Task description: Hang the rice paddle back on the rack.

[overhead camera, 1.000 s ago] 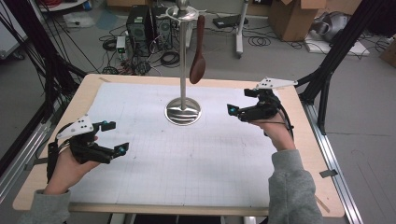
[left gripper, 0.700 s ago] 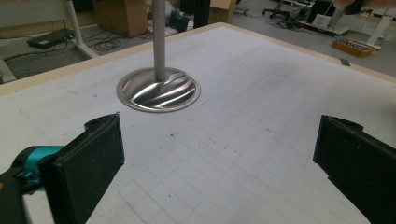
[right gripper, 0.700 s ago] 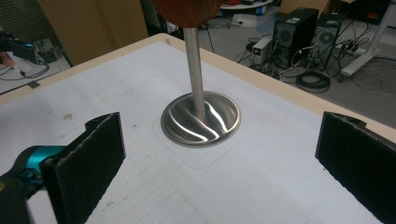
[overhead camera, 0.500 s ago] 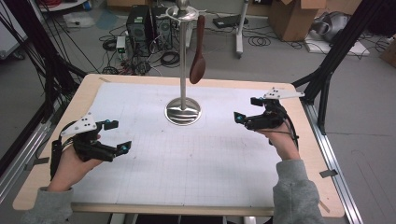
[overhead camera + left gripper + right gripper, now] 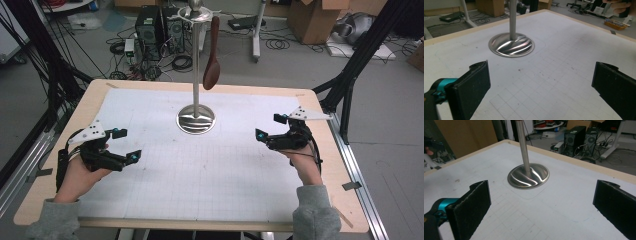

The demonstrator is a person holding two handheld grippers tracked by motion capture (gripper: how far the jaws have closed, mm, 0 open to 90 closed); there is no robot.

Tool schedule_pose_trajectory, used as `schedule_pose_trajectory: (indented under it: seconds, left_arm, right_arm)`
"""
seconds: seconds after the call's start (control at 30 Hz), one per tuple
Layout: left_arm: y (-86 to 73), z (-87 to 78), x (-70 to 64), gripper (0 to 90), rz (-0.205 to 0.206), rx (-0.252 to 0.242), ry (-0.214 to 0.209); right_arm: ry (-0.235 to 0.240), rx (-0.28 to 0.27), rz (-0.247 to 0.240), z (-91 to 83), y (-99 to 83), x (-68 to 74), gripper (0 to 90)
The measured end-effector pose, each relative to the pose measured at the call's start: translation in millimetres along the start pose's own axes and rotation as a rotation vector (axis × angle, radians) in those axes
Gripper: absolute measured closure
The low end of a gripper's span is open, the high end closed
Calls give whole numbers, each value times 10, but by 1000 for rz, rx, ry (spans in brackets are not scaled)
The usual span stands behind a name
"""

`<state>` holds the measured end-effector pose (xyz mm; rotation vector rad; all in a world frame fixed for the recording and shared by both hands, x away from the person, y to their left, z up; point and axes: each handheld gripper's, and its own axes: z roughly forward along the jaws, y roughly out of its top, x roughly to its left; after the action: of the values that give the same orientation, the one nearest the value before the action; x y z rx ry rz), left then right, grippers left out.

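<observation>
Risk first: spoon (image 5: 211, 60) is hung by its handle from a hook at the top of the stand (image 5: 195, 70), bowl down, well above the tabletop (image 5: 60, 135). If it is reached for from the side, the pole could be knocked and the stand tipped, since it is carried only by a round base (image 5: 196, 119). The spoon is free to swing, so a claw closed off-centre on the bowl could push it away or lift it off the hook and drop it. The glossy bowl is judged slippery; the handle is a safer grip. Both claws sit low and the spoon high, so a long upward reach is needed, and the pole could be clipped on the way.

Left claw (image 5: 127, 144): jaws wide apart, nothing held, nothing touched; it is kept low over the tabletop at the near left, well apart from the stand. In the left gripper view the base (image 5: 511, 45) is seen ahead between the spread jaws.

Right claw (image 5: 267, 127): also wide, empty, held low at the right, pointed toward the stand. In the right gripper view the base (image 5: 528, 176) and pole (image 5: 523, 145) are seen ahead, well apart from the jaws.
</observation>
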<state>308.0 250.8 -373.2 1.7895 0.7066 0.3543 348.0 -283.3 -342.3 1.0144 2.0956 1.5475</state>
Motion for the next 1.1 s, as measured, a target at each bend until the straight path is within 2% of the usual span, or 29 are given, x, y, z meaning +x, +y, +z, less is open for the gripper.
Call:
schedule_pose_trajectory:
  seconds: [0.23,0.33,0.57,0.8,1.0,1.1]
  left_arm:
    - [-10,4,12,23,1,4,0]
    - [-12,1,13,23,-4,1,1]
    - [-9,-8,15,23,-1,1,2]
    - [-18,-18,25,23,-2,-2,7]
    - [-10,-39,23,23,1,-13,7]
    - [-12,-35,24,23,1,-9,8]
  right_arm:
    - [-20,-13,3,-48,-146,-14,4]
    - [-39,10,2,-60,-194,-7,3]
    - [-57,12,-35,-101,-246,59,4]
    - [-56,-9,25,-158,-345,33,4]
    - [-73,-41,71,-272,-451,9,4]
    - [-86,-45,71,-313,-507,-13,4]
